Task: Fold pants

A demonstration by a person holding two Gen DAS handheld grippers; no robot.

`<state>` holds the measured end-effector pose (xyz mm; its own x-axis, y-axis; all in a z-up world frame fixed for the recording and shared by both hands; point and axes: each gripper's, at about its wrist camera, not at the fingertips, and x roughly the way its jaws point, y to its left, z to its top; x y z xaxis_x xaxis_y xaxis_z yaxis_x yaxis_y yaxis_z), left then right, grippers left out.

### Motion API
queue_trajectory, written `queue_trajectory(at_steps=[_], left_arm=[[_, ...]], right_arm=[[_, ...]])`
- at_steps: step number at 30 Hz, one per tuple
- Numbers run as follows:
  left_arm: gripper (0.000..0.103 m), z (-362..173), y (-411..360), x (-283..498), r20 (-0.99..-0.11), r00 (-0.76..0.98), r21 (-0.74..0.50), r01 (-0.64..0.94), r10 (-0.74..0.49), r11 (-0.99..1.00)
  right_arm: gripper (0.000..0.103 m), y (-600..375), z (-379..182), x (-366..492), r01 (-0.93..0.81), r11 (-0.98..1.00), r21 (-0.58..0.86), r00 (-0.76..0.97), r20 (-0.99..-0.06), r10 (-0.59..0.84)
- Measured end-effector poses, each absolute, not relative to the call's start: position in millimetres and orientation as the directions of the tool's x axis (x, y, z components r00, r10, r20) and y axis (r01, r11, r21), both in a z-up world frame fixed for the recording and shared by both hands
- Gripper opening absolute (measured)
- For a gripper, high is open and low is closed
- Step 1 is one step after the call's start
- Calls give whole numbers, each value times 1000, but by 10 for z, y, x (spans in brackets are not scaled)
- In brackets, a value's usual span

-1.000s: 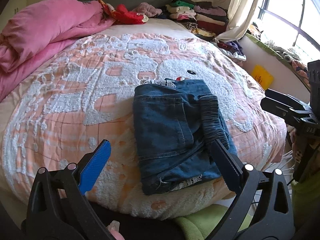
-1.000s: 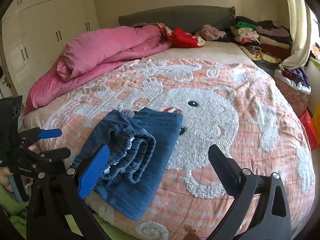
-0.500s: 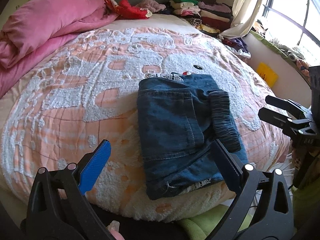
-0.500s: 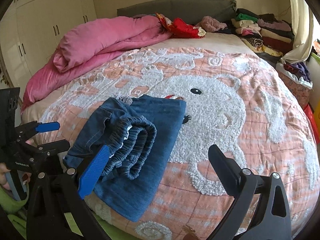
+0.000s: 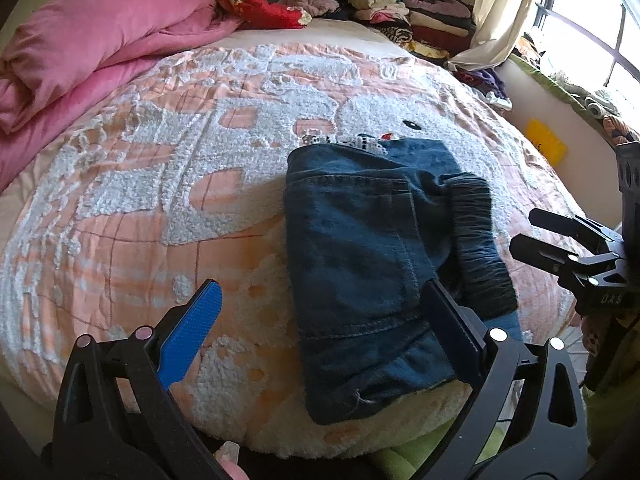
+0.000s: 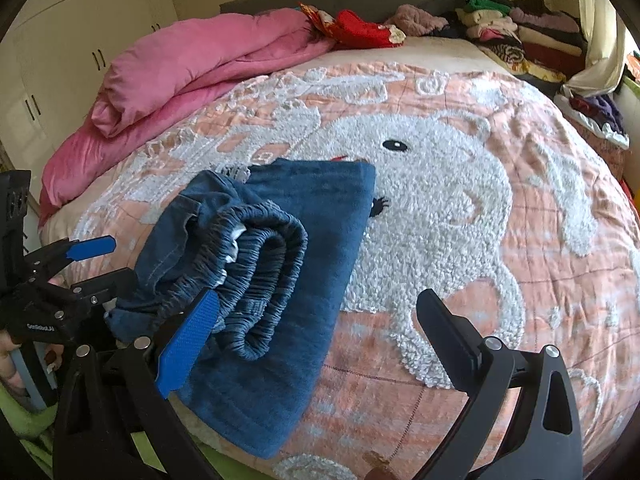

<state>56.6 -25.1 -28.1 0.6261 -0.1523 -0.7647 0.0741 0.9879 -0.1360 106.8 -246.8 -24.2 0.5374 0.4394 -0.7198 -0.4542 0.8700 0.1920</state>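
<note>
Pink duvet (image 5: 92, 44): I see it bunched along the far left side of the bed, well apart from the pants.
Left gripper (image 5: 320, 316): I hold it above the near edge of the bed; its fingers (image 5: 192, 332) are wide apart and grip nothing, and the dark one overlaps the near part of the pants in my view.
Bedspread (image 6: 460, 208): peach with a white fluffy bear figure, covering the bed.
Pants (image 5: 380, 264): blue denim, folded into a compact stack near the front edge of the bed, elastic waistband (image 6: 260, 264) doubled over on top.
Right gripper (image 6: 316, 340): I hold it beside the pants; fingers spread apart, empty, the blue one in front of the waistband.
Clothes pile (image 5: 412, 20): stacked at the far right by the curtain.
</note>
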Motion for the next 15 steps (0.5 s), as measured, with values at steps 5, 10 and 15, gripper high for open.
queue_trajectory(at_steps=[5,10,15], left_arm=[[93,-336,-242,622,-772,618,-138,70,-152,988],[93,-381,-226,658,-777,609,-149,67,-159,987],[93,-381,-217,663,-774,611,-158,70,-168,985]], right_arm=[[98,-2452,-325,1105,-446,872,199,521,-735,434],[98,-2458,-361,1120,-439,874,210,513,-740,435],[98,-2481,-317,1102,-436,876,207,526,-731,435]])
